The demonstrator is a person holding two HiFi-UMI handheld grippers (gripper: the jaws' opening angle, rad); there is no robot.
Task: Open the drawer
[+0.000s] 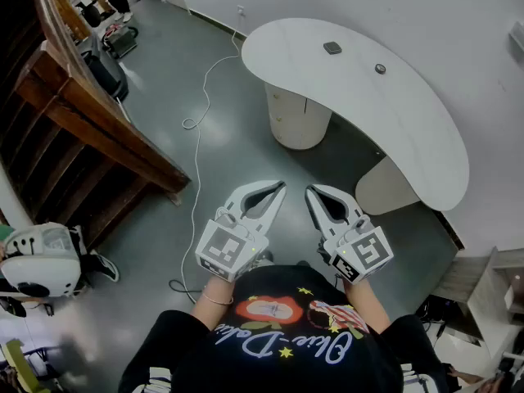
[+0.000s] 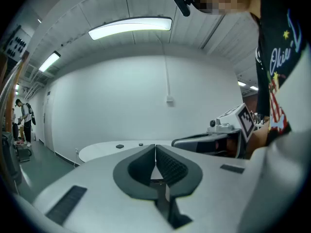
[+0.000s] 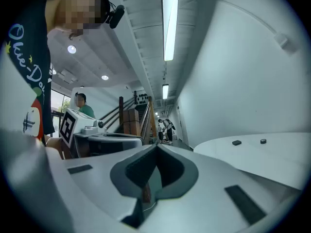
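A white curved desk [image 1: 385,113] stands ahead of me on a round white pedestal [image 1: 299,119] whose front shows drawer seams [image 1: 279,110]. I hold both grippers side by side in front of my chest, well short of the pedestal, over the grey floor. My left gripper [image 1: 281,186] is shut with nothing between its jaws, and its tips meet in the left gripper view [image 2: 155,146]. The right gripper [image 1: 310,190] is also shut and empty, with its tips together in the right gripper view [image 3: 156,145]. Each gripper view shows the other gripper beside it.
A wooden staircase [image 1: 90,113] runs along the left. A white cable [image 1: 199,129] trails across the floor toward the desk. Two small dark objects [image 1: 332,47] lie on the desktop. A second pedestal [image 1: 383,188] stands at the right. A white helmet-like device [image 1: 37,260] sits at the left.
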